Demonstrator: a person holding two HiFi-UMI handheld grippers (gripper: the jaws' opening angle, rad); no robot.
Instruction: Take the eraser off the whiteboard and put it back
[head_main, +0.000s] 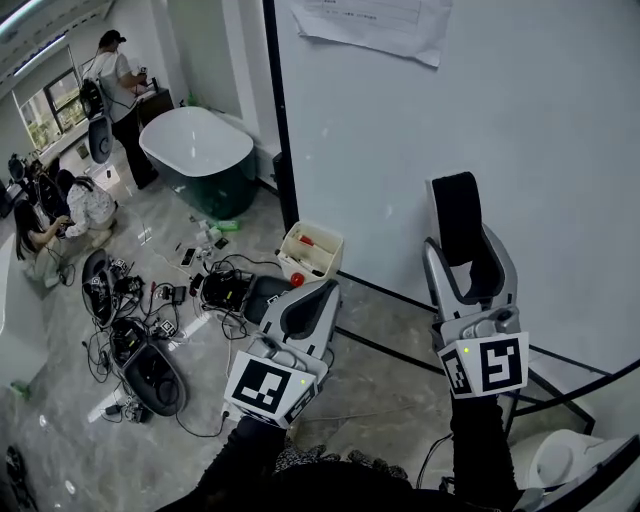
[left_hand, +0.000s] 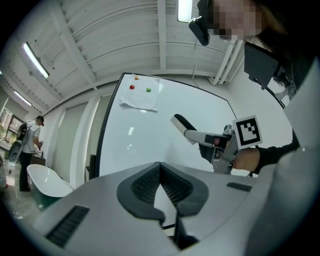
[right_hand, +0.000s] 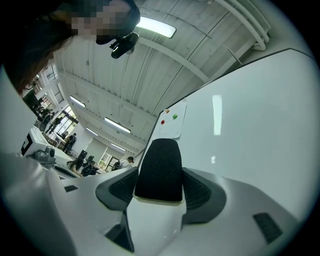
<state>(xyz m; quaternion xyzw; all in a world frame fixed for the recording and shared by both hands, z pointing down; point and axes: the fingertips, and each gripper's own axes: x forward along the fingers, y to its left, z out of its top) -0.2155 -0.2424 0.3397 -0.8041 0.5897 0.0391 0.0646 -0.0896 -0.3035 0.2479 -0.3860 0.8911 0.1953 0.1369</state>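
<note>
The eraser (head_main: 458, 215) is a long block with a white body and a black felt face, clamped at its lower end between the jaws of the right gripper (head_main: 468, 268); it stands up out of them, felt end uppermost. It is held off the whiteboard (head_main: 400, 150), near the surface but apart from it. The whiteboard is a large, glossy white panel with a thin dark frame, standing upright, ceiling lights reflected in it

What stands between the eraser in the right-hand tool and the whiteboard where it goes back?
Nothing visible. The right gripper holds the eraser in front of the whiteboard, whose face there is bare; the pinned paper hangs higher up, out of the way.
</note>
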